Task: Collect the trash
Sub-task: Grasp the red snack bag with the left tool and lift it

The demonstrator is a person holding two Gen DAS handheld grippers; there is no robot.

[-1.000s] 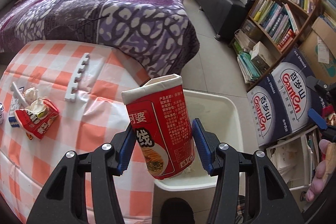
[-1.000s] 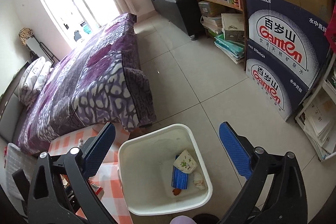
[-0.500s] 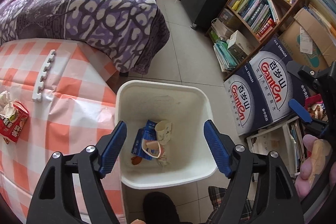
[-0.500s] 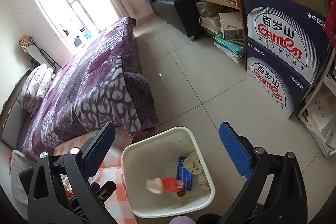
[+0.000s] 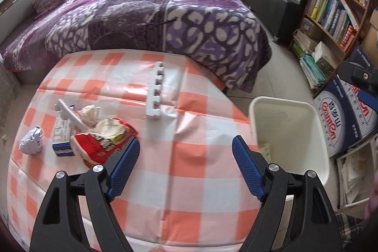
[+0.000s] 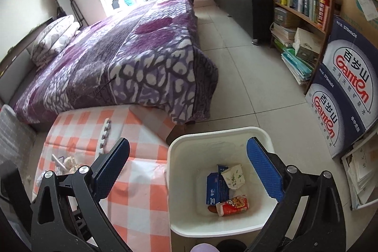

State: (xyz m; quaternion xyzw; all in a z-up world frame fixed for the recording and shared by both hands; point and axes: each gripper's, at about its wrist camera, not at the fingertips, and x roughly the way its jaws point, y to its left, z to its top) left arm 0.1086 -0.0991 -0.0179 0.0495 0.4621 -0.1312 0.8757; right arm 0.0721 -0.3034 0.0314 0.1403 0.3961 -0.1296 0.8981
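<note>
My left gripper point(image 5: 185, 163) is open and empty over the orange-checked table point(image 5: 189, 145). To its left lie a torn red snack bag point(image 5: 104, 141), a small blue-and-white carton point(image 5: 62, 134), a crumpled tissue point(image 5: 89, 113) and a crumpled paper ball point(image 5: 32, 139). The white trash bin point(image 5: 283, 108) stands right of the table. My right gripper point(image 6: 187, 169) is open and empty above the bin point(image 6: 179, 181), which holds the red noodle cup point(image 6: 234, 204), a blue carton point(image 6: 216, 185) and a paper cup point(image 6: 234, 176).
A white toothed foam strip point(image 5: 154, 91) lies mid-table. A purple bed point(image 5: 153, 15) is behind the table. Bookshelf point(image 5: 335, 6) and Ganten water boxes point(image 6: 342, 91) stand at the right. Tiled floor point(image 6: 248, 77) lies between bed and shelf.
My left gripper let go of the red noodle cup, which dropped into the bin. It then swung left, back over the table. The right gripper tilted a little.
</note>
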